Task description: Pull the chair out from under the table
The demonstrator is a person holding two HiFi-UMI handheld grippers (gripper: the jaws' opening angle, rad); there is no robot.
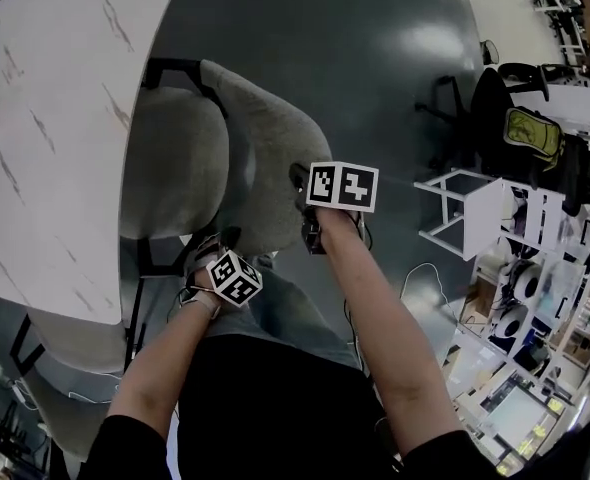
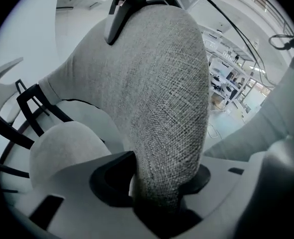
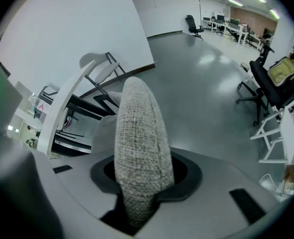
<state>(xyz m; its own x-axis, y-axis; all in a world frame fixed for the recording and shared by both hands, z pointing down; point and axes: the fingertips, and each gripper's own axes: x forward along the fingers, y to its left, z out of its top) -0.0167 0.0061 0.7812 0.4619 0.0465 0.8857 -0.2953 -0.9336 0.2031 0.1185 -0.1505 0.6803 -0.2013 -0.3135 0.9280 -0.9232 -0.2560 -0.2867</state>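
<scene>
Plainly, the chair (image 1: 171,164) is a grey fabric one on a black frame (image 1: 180,68). Its seat sits at the rim of the white, marble-veined surface (image 1: 45,138), with the side farthest from the person tucked just beneath that rim. Its curved backrest (image 1: 265,148) stands clear of the surface on the person's side. Both tools are on the backrest's top edge, well apart from each other. The left tool (image 2: 162,188) is nearer the person's body and clenched on the backrest; in the left gripper view the woven fabric fills the space between the jaws and narrows where they bite. The right tool (image 3: 142,183) sits farther along the same edge and is likewise clamped on the backrest; in the right gripper view the padded rim rises between its jaws and is pinched in at their base. Both tools point steeply downward, each with its marker cube uppermost, and bare forearms lead back from them to a dark top and a denim-clad knee (image 1: 275,313). The chair stands on a dark grey, glossy floor (image 1: 355,58). Off to the right, well apart from the chair, are a black office chair (image 1: 495,98), a yellow-green backpack (image 1: 533,133) and a white open-framed rack (image 1: 465,213).
</scene>
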